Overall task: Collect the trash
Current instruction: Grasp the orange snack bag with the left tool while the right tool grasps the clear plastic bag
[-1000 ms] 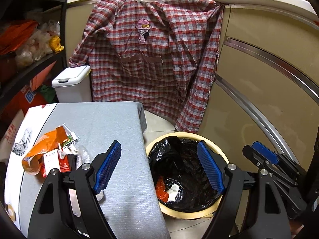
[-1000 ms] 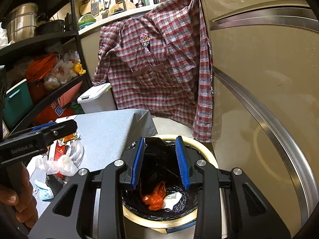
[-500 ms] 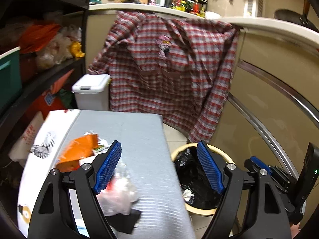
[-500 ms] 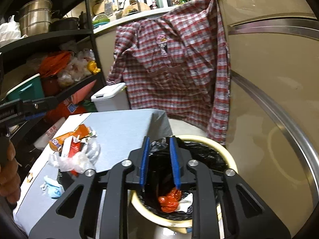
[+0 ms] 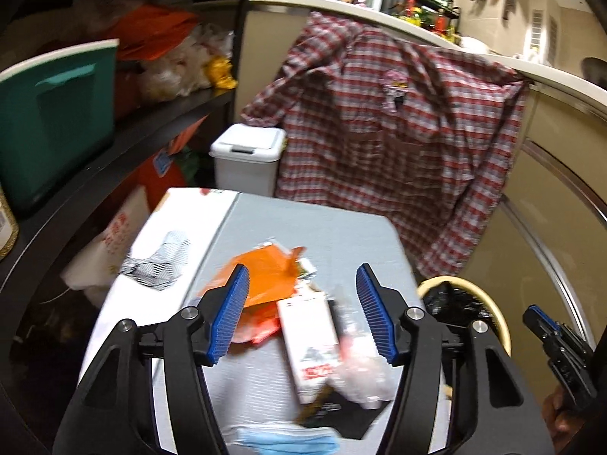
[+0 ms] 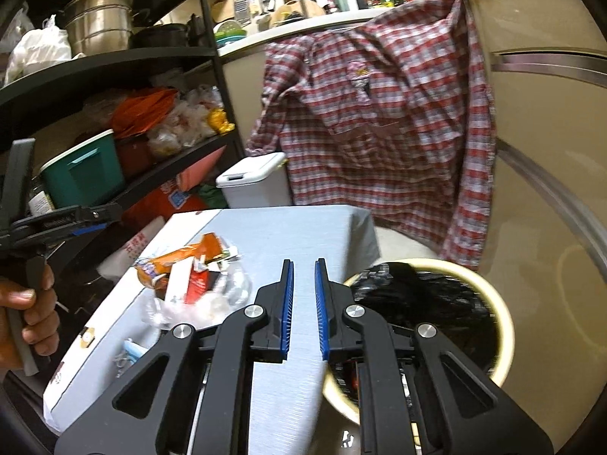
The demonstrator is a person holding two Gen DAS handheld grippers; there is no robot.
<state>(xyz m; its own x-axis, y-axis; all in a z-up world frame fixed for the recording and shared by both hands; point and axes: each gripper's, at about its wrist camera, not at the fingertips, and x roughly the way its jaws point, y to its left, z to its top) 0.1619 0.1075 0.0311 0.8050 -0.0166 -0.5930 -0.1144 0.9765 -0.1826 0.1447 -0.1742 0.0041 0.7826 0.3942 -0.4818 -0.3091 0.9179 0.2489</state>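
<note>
Above the trash pile (image 5: 303,314), left tongs (image 5: 302,314) hover (jaws spread wide).

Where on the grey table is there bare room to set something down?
Free: the far strip of the grey table beyond the orange wrapper, and the edge nearest the bin. Crowded: the wrapper, white carton and blue mask.

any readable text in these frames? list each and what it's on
None legible.
White carton in the trash pile: red label patch, blurred.
White sack under the shelf: red characters, too blurred.
Orange bag on the lower shelf: blue label, unreadable.
Jar beside the teal bin: label too small.
</note>
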